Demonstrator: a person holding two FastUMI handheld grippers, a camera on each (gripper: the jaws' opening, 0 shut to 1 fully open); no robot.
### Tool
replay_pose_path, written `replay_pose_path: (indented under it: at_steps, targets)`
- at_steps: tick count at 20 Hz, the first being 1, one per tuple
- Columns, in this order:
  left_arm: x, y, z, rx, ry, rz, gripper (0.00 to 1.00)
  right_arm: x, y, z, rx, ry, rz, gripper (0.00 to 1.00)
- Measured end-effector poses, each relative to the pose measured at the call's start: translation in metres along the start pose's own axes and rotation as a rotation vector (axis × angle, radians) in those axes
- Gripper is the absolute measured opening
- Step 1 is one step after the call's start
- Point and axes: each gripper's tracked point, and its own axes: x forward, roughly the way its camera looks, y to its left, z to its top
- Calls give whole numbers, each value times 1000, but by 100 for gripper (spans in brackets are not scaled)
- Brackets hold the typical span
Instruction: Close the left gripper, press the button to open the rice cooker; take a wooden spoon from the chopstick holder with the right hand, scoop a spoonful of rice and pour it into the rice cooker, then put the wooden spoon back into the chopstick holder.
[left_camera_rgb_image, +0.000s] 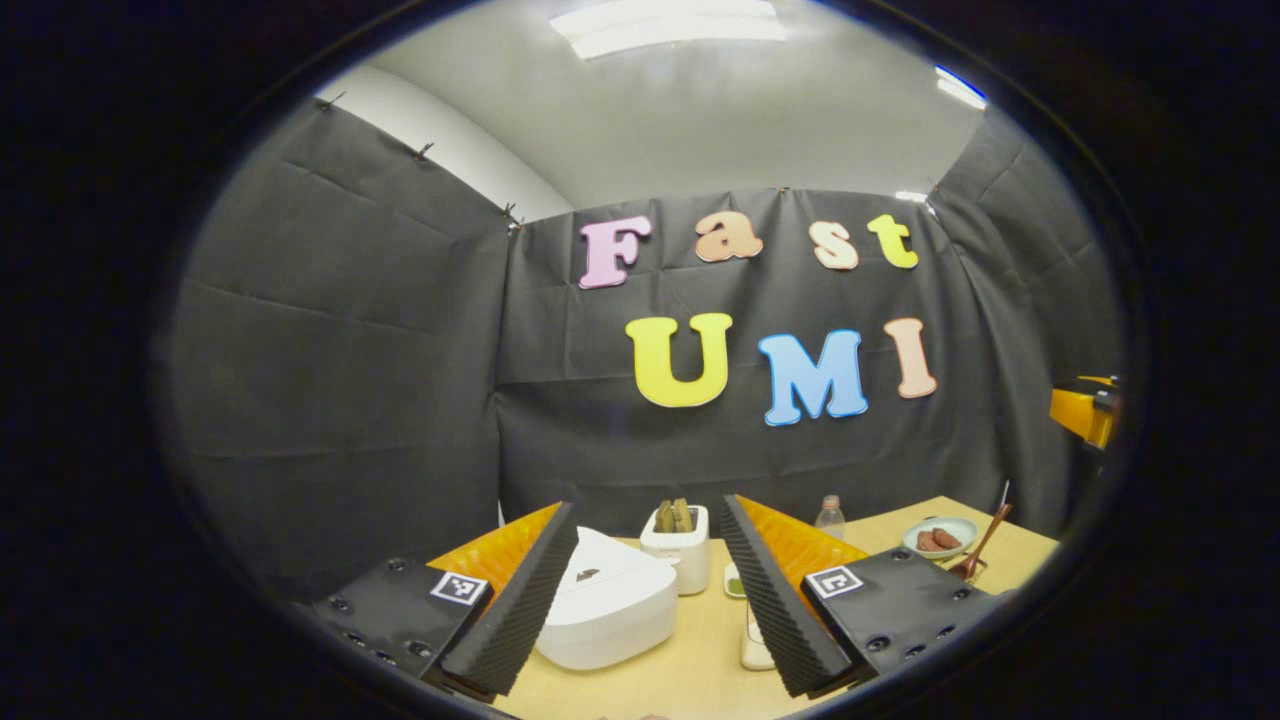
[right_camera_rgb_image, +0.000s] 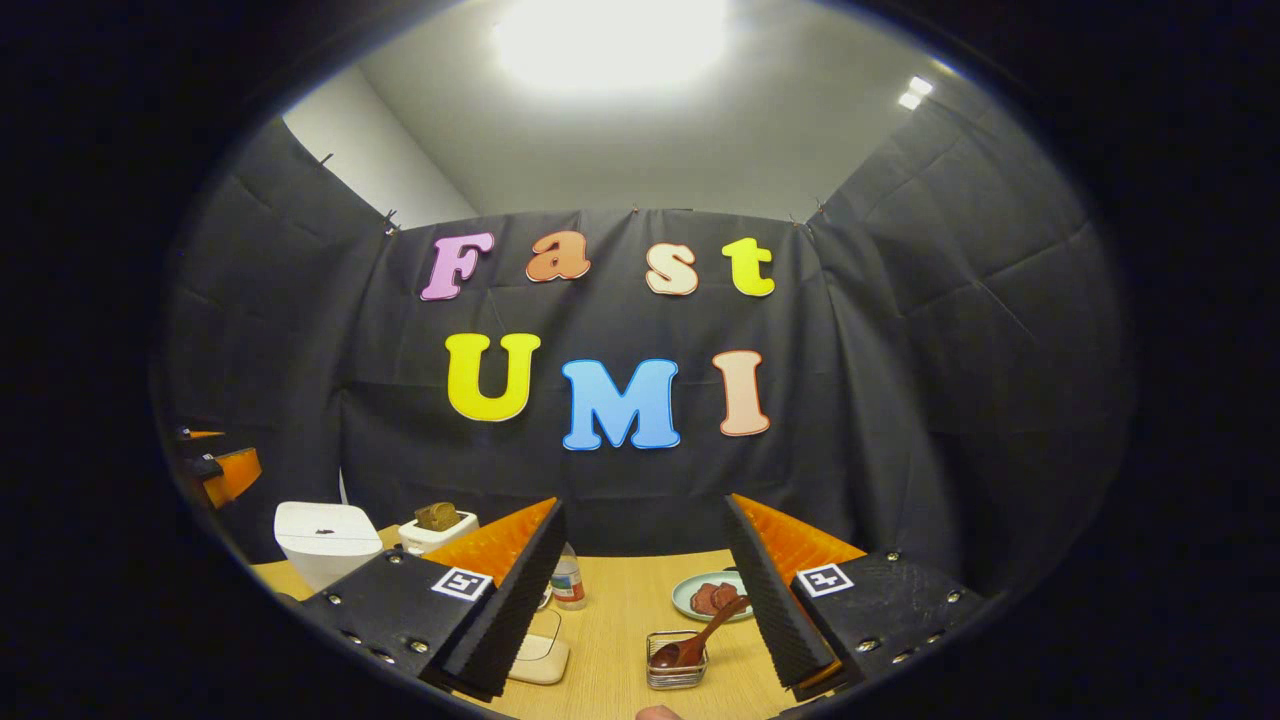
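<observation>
1. Black cloth walls close in a booth around a pale wooden table, with a white ceiling and bright lights above.
2. In the left gripper view, the left gripper stands wide apart, its 2 fingers gripping nothing.
3. Between those fingers sits the white rice cooker, lid down, nearer the left finger and not touching either.
4. Just behind the cooker is a white toaster with 2 slices of bread standing in its slots.
5. Beside the right finger's inner edge lie a small dish of something green and a white flat item, partly hidden.
6. Farther right are a clear bottle, a plate with dark brownish pieces, and the wooden spoon leaning in its holder.
7. At the far right edge an orange part of the right gripper shows.
8. In the right gripper view, the right gripper is likewise spread wide and bare of any load.
9. Between its fingers stands the wire holder with the spoon, bowl down, handle tilted up to the right, towards the plate.
10. Near the left finger are the bottle and the white flat item; the cooker and toaster lie well to the left, with the left gripper at that edge.
</observation>
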Motion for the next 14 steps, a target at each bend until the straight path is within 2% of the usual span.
replay_pose_path:
  at_steps: [1,4,7,8,10,12,13,14]
  targets:
    - [1,1,2,-4,-4,0,99,1,-1,-2,-2,5,2,95]
    - [6,4,0,-8,-1,10,99,6,-1,-2,5,10,3,95]
    - [15,12,6,-12,-4,11,74,8,0,-3,13,12,1,95]
    - [17,18,6,-9,-6,16,73,9,0,-1,17,7,0,95]
    - [22,29,8,5,-14,34,55,9,2,2,26,0,0,95]
    - [27,49,10,1,-20,85,28,8,4,0,21,1,2,95]
    - [30,61,7,-3,-13,123,9,7,6,-5,13,7,2,95]
    - [32,65,-2,-16,7,123,9,6,6,-9,3,15,-1,95]
